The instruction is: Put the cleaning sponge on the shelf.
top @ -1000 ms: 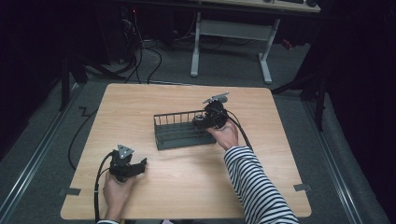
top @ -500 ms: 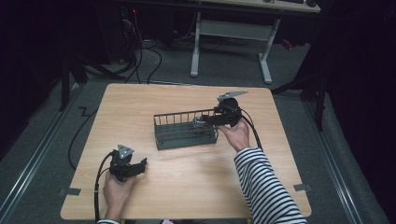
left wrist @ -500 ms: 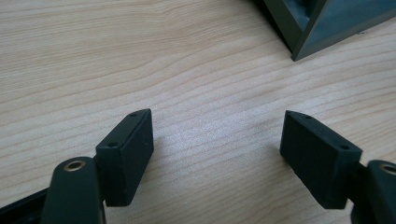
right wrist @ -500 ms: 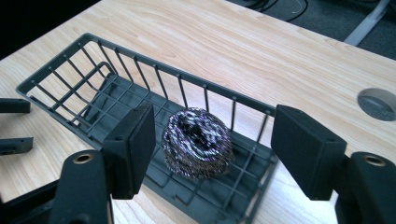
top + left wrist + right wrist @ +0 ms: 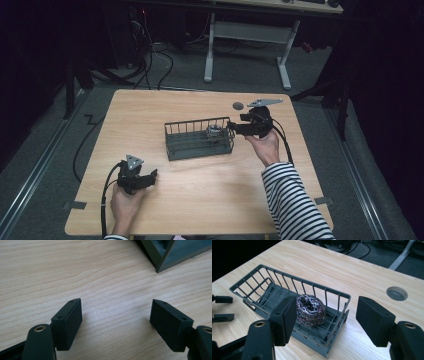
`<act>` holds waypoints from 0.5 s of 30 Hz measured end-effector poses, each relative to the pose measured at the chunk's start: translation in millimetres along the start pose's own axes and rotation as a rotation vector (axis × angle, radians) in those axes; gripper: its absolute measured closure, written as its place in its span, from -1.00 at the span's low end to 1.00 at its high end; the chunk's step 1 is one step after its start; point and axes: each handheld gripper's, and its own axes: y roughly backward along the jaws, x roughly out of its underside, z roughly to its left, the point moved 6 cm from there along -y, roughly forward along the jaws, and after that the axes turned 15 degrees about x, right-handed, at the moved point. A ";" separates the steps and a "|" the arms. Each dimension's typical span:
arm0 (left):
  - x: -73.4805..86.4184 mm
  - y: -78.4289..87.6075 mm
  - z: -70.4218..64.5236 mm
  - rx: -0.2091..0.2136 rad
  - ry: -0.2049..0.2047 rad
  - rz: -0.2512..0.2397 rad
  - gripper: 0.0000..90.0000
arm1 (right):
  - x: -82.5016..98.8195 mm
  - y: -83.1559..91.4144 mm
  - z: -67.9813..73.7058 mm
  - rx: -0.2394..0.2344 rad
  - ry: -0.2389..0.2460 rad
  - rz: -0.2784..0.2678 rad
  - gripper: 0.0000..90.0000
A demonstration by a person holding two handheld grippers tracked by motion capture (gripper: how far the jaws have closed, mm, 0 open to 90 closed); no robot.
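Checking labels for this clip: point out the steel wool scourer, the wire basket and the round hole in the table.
steel wool scourer (image 5: 310, 310), right gripper view, its coiled top.
wire basket (image 5: 325, 289), right gripper view, far rim.
round hole (image 5: 397, 293), right gripper view, its centre.

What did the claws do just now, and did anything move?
The right claw pulled out of the wire basket toward its right end, its jaws closing partway on nothing. The steel scrubber it hovered over now lies uncovered inside. The left claw, the basket and the table stayed put.
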 end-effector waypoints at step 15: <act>-0.1 -0.1 0.0 0.000 0.000 0.000 -0.41 | 10.9 29.9 -15.4 0.028 -0.012 -0.064 -0.23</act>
